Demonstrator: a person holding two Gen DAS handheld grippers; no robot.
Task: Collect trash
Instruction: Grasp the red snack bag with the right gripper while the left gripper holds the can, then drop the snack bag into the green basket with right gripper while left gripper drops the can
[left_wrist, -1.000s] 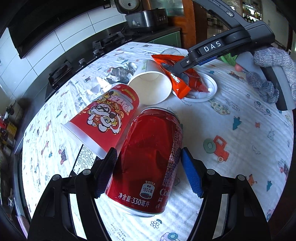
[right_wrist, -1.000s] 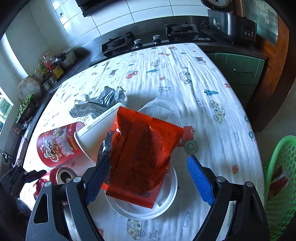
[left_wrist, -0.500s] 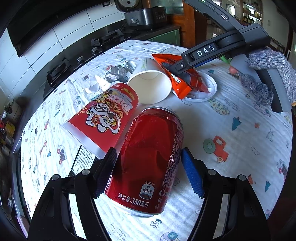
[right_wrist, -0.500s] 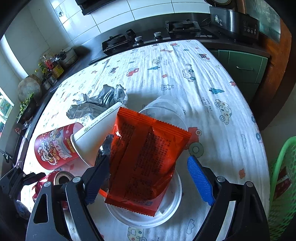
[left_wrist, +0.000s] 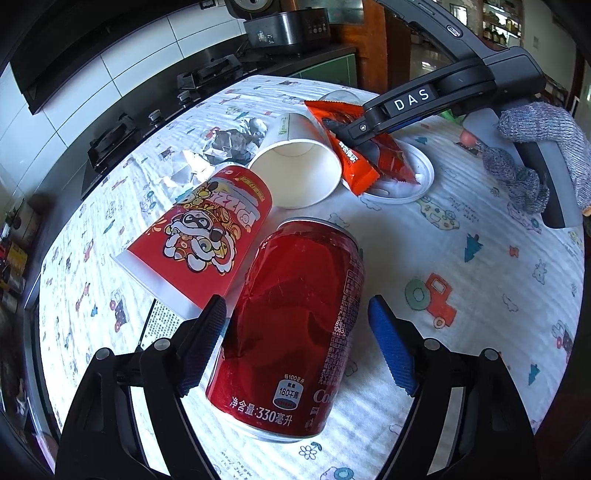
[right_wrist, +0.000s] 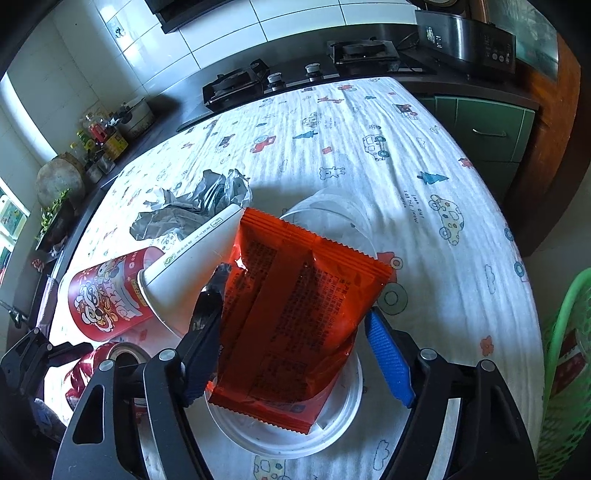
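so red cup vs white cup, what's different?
The red cup carries a cartoon print; the white cup is plain apart from a small green mark. The red cup's mouth faces the left gripper; the white cup's mouth faces the can. Both lie on their sides, touching.

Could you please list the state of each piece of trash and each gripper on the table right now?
red can: lying on its side, dented, between the open jaws.
left gripper: jaws have just opened wider, clear of the can.
orange wrapper: propped up off the white lid.
right gripper: jaws have just been closing, pads pressing the wrapper.
red cup: tipped over.
white paper cup: tipped over, empty.
foil: crumpled.
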